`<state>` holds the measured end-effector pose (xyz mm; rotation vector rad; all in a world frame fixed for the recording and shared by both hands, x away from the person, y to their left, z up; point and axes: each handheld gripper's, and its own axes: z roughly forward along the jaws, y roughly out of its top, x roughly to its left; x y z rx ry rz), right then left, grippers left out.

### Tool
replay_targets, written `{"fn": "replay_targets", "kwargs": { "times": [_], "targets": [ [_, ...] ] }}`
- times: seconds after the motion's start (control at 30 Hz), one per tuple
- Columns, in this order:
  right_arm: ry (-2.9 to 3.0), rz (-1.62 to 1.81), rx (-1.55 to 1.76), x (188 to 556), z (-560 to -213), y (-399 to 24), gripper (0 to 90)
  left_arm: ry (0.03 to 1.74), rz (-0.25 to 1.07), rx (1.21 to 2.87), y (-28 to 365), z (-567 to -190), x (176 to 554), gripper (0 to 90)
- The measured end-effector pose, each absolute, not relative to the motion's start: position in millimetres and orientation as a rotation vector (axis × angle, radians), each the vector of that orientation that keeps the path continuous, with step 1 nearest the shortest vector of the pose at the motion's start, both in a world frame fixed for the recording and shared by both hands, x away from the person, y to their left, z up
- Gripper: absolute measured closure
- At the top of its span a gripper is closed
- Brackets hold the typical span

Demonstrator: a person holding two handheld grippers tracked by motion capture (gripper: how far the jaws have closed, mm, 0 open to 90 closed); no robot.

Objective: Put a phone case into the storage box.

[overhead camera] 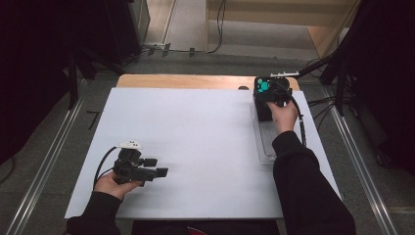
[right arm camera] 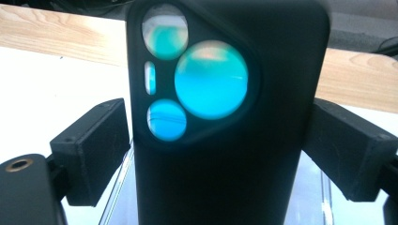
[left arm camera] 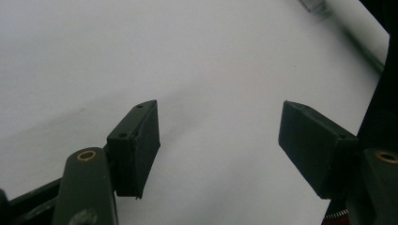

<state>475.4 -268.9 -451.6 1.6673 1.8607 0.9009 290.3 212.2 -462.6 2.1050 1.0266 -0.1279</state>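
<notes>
A black phone case (right arm camera: 225, 154) with round camera cut-outs that show teal stands upright between my right gripper's (right arm camera: 218, 140) jaws. Both pads (right arm camera: 94, 150) press on its sides, so the gripper is shut on it. In the high view the case (overhead camera: 264, 87) is at the far right of the white board, with my right gripper (overhead camera: 266, 100) below it and the hand behind. My left gripper (overhead camera: 159, 167) rests low at the near left, jaws pointing right. Its jaws stand wide open over bare white board in the left gripper view (left arm camera: 218, 140), with nothing between them.
A clear plastic tray (overhead camera: 266, 144) lies on the white board (overhead camera: 195, 137) just nearer than the case, under my right hand. A wooden table edge (overhead camera: 195, 81) runs along the far side. Cables and black stands flank the table on the floor.
</notes>
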Motion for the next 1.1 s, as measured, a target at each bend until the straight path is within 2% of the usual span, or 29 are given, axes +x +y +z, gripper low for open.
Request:
{"fn": "replay_targets", "kwargs": {
  "times": [0.43,0.73,1.1],
  "targets": [
    [1.928,0.93,1.673,461,-429,-272,7.2,1.028,-0.135,2.101,206,-464,296,29.2],
    [1.987,1.042,1.615,437,-410,-252,7.4,1.022,-0.136,2.097,210,-463,294,29.2],
    [2.132,1.076,1.482,420,-411,-221,7.9,1.014,-0.135,2.092,213,-460,290,29.2]
  ]
}}
